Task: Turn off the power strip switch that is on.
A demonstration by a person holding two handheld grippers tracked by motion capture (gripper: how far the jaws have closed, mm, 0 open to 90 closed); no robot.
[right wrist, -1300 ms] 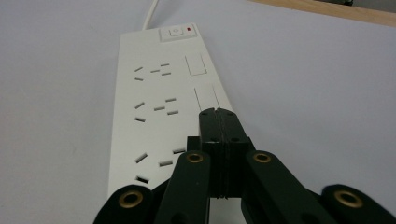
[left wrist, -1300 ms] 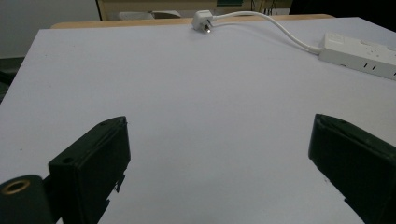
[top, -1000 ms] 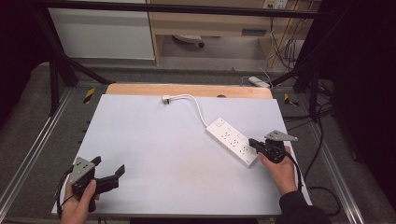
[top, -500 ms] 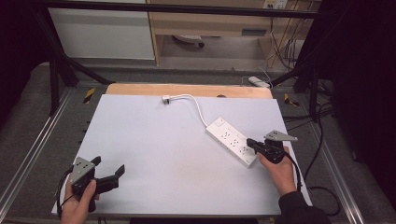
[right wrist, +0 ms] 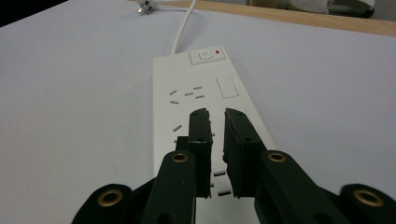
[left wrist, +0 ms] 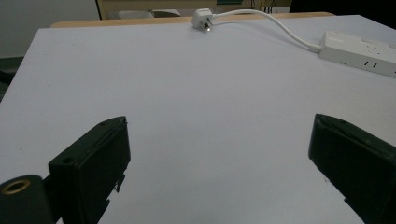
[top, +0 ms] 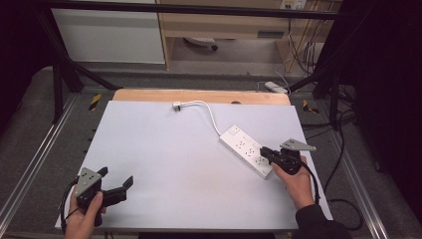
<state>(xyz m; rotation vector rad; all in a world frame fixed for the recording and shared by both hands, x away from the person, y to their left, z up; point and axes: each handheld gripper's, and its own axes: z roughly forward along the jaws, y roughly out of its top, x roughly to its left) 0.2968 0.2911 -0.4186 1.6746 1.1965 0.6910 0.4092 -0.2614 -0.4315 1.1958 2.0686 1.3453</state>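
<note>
Right gripper view puts my right gripper [right wrist: 215, 116] at the bottom centre of the frame, its jaws drawn narrow with only a slim gap and nothing between them, poised over the near end of the white power strip [right wrist: 205, 98]; whether the tips touch its face I cannot tell. I judge the step in hand to be the approach to the strip, before any grasp or push. In the high view that strip [top: 246, 150] lies slantwise at centre right of the white table [top: 164, 149], my right gripper [top: 265, 153] at its lower end. My left gripper [top: 117, 185] sits at lower left, jaws spread wide and empty, well apart from everything. Next, I think, the right jaws must either open to straddle the strip's edge or press down on it, while the left comes across to steady it. Farther up, the cord [top: 213, 115] curves to the plug [top: 177, 106] near the top edge. Count: one strip, one cord, one plug, two grippers.
</note>
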